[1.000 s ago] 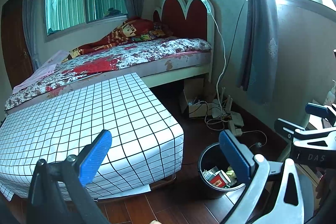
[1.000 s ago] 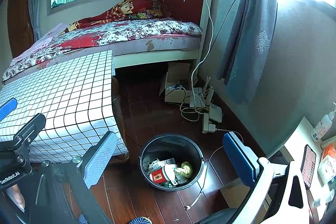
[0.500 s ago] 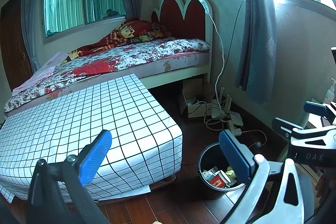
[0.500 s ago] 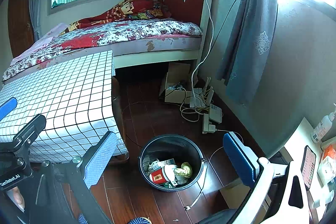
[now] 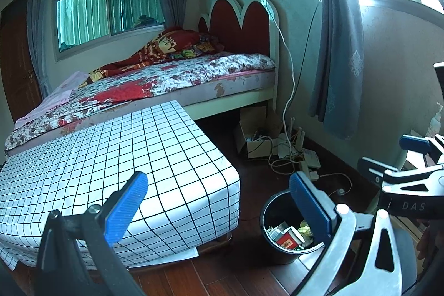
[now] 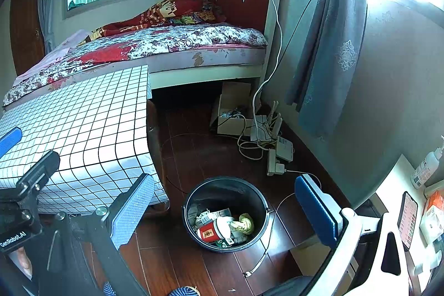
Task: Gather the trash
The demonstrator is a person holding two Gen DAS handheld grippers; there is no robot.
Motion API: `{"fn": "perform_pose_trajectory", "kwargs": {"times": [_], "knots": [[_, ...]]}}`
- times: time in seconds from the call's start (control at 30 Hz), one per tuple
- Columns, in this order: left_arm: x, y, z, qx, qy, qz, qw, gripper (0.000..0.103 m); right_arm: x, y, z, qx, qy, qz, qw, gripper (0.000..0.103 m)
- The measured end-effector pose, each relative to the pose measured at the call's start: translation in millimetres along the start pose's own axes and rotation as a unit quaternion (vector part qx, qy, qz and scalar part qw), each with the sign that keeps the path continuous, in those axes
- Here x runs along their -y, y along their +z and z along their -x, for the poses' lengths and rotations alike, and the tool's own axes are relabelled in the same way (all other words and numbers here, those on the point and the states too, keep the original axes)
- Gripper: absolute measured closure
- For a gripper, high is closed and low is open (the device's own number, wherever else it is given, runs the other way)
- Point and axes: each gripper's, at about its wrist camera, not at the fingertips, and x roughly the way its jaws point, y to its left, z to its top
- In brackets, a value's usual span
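A black round bin [image 6: 225, 212] stands on the dark wooden floor and holds trash: a red and white paper cup [image 6: 215, 230], a yellowish crumpled wad [image 6: 245, 222] and wrappers. In the left wrist view the same bin [image 5: 288, 233] sits low right, partly behind a blue pad. My left gripper [image 5: 219, 205] is open and holds nothing, above the checked table's corner. My right gripper [image 6: 224, 208] is open and empty, high above the bin. The right gripper also shows at the left wrist view's right edge [image 5: 399, 174].
A low table under a white checked cloth [image 6: 83, 129] stands left of the bin. Behind it is a bed [image 6: 155, 43]. A cardboard box [image 6: 231, 115], cables and a power strip [image 6: 273, 160] lie by the curtain. A desk with a phone [image 6: 408, 218] and bottle is at right.
Both views have shifted only slightly; the grippers stay open and nothing in the bin has moved.
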Motion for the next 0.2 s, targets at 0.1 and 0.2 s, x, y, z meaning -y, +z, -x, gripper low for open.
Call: {"fn": "perform_pose_trajectory", "kwargs": {"times": [0.1, 0.2], "knots": [[1.1, 0.7, 0.4, 0.003, -0.006, -0.008, 0.9999, 0.001, 0.7, -0.9, 0.3, 0.000, -0.001, -0.001, 1.000, 0.001], [3.4, -0.8, -0.9, -0.001, -0.013, -0.014, 0.9998, 0.001, 0.7, -2.0, 0.1, 0.000, -0.002, -0.002, 1.000, 0.001]]}}
